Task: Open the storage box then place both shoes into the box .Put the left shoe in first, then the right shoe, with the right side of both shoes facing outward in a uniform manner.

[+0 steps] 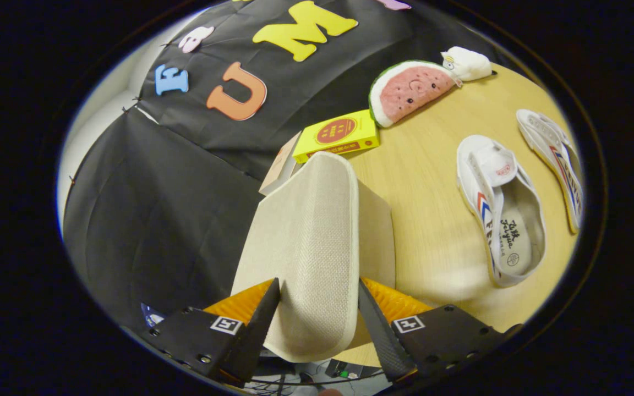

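The storage box lid is up, a beige woven panel standing tall between the fingers of the claw, and both fingers look pressed against its edges, so the claw is clamped on that lid. Behind the panel a paler beige side of the storage box peeks out, sitting at the near edge of the counter. So we're in the opening step, lid raised, box interior hidden from here.

Off to the right, well apart from the box, lie the two white shoes with red and blue stripes. The nearer shoe rests on its side with its opening showing; the farther shoe lies beyond it, also tipped. Which is left and which is right, I can't call from this angle.

Further back: a yellow carton just beyond the lid's top edge, a plain cardboard box beside it, a watermelon plush and a small white plush touching its tip.

The risks? The grip is low on a tall fabric panel, so it could slip out and flop shut. Pull too hard and the light box may drag or tip off the counter's edge. And picking the wrong shoe first would spoil the order.
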Tool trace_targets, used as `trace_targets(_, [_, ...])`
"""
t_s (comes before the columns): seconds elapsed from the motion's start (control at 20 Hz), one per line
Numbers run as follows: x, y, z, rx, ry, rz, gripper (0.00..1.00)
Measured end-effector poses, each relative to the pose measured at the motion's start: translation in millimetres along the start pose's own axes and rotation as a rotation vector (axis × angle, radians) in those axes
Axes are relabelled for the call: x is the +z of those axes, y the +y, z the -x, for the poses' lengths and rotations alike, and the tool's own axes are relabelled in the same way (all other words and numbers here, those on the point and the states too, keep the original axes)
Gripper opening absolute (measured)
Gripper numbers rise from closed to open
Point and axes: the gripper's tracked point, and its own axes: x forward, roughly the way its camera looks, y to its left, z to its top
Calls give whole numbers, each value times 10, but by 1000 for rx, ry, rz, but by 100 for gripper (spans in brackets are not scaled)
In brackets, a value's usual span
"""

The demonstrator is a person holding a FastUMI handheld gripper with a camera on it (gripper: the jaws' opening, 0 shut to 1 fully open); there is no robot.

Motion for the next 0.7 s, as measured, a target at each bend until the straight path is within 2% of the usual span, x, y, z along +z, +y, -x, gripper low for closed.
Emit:
trace_targets(0.1, [61, 14, 72, -10, -19, -16, 82])
trace_targets(0.15, [95, -4, 98, -18, -23, -24, 74])
trace_targets(0.5, [102, 49, 222, -24, -7, -55, 50])
trace_targets(0.7, [176, 225, 327, 10, -18, -1, 50])
